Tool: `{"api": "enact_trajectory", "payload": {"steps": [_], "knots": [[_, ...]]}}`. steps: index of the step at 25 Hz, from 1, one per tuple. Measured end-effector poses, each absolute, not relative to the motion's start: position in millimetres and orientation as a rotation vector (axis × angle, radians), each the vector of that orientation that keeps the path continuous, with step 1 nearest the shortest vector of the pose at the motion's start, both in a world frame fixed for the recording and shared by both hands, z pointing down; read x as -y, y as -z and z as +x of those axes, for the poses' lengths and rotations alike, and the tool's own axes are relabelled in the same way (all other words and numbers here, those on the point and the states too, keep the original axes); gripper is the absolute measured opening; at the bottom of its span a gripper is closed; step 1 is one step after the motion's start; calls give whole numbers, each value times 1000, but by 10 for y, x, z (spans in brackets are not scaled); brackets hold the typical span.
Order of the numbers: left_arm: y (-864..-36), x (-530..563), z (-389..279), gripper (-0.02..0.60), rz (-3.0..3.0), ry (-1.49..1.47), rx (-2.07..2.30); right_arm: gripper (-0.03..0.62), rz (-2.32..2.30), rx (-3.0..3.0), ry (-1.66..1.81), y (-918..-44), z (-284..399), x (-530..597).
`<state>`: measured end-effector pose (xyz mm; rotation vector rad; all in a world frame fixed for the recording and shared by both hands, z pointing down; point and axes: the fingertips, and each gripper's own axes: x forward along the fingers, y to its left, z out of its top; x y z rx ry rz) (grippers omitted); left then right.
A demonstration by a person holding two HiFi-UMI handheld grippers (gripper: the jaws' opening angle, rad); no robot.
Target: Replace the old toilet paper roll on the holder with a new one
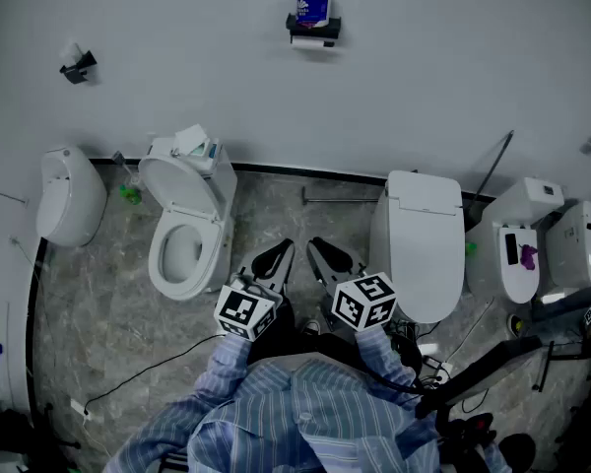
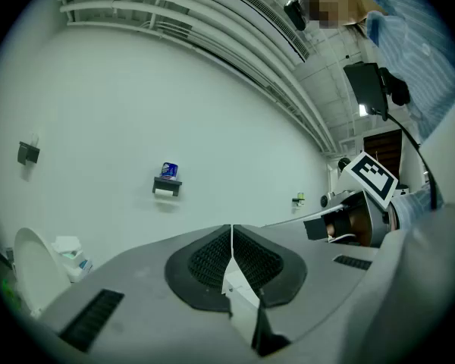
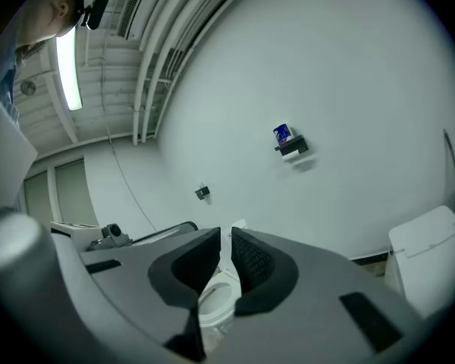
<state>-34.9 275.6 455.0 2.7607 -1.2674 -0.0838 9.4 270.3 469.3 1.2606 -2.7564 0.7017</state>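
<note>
- The head view alone took in the grey marbled floor [image 1: 108, 313], and on it a row of white toilets, with both grippers held low in front of the person's striped blue shirt [image 1: 305, 412].
- The left gripper [image 1: 276, 261] had its ribbed black pads pressed together, with nothing between them.
- The right gripper [image 1: 333, 257] had its jaws drawn almost together. Only a thin slit was left, and it was empty.
- Through that slit, the right gripper view alone showed the white open toilet bowl [image 3: 216, 298]. It also showed a lit tube lamp [image 3: 67, 70] on the ceiling.
- The left gripper view alone showed ceiling ducts [image 2: 235, 44] and the other gripper's black-and-white marker cube [image 2: 373, 175] at its right.
- All three views caught the dark wall-mounted paper holder [image 1: 313, 30], high on the pale wall and well apart from both grippers.
- A blue-wrapped new roll [image 1: 313, 8] stood on top of the holder, and the white old roll [image 1: 313, 41] hung just under it.
- A smaller dark wall bracket [image 1: 77, 67] sat far to the holder's left.
- The open toilet [image 1: 182, 254] had its seat raised, and white packets [image 1: 192, 141] lay on its tank.
- The white toilet at the right gripper's side [image 1: 424, 244] had its lid down.
</note>
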Motion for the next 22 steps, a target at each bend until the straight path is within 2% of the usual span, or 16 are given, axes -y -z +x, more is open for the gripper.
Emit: {"api": "enact_trajectory", "payload": {"steps": [22], "knots": [[-4644, -2695, -330, 9, 2727, 71, 1265, 49, 1274, 2772, -773, -4748, 160, -2609]]}}
